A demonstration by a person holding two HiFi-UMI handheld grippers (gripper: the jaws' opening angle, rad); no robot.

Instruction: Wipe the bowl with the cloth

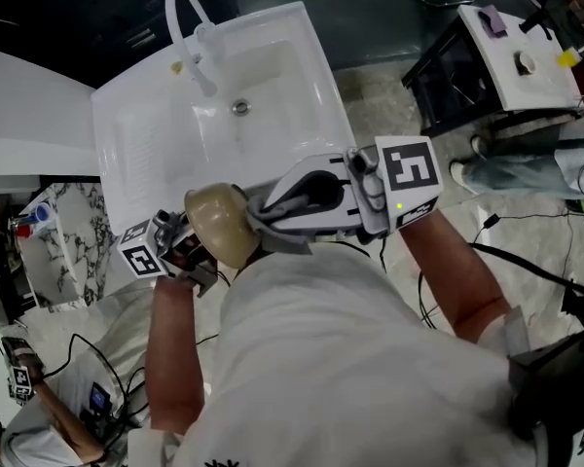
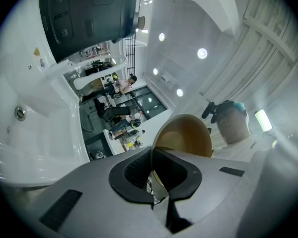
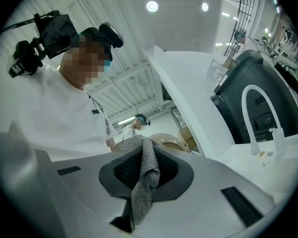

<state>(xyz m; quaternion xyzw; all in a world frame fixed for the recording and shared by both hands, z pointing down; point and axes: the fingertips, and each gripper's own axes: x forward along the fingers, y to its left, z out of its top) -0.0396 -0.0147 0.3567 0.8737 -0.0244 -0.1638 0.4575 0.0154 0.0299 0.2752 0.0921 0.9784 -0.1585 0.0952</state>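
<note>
A tan bowl [image 1: 219, 224] is held tilted in front of my chest, just before the white sink's near edge. My left gripper [image 1: 197, 253] is shut on the bowl's rim; in the left gripper view the thin rim [image 2: 154, 175] runs between the jaws and the bowl's hollow [image 2: 185, 139] faces the camera. My right gripper [image 1: 265, 212] comes in from the right and is shut on a grey woven cloth [image 3: 141, 180], which hangs out between its jaws. The cloth [image 1: 284, 241] lies against the bowl's right side. The bowl [image 3: 168, 142] shows just beyond the cloth.
A white sink [image 1: 302, 56] with a curved white faucet [image 1: 183, 22] and a drain [image 1: 240, 107] lies straight ahead. At the right stands a black-framed stand with a white top [image 1: 511, 56]. Cables [image 1: 526, 261] run over the floor. Another person [image 1: 39, 436] is at lower left.
</note>
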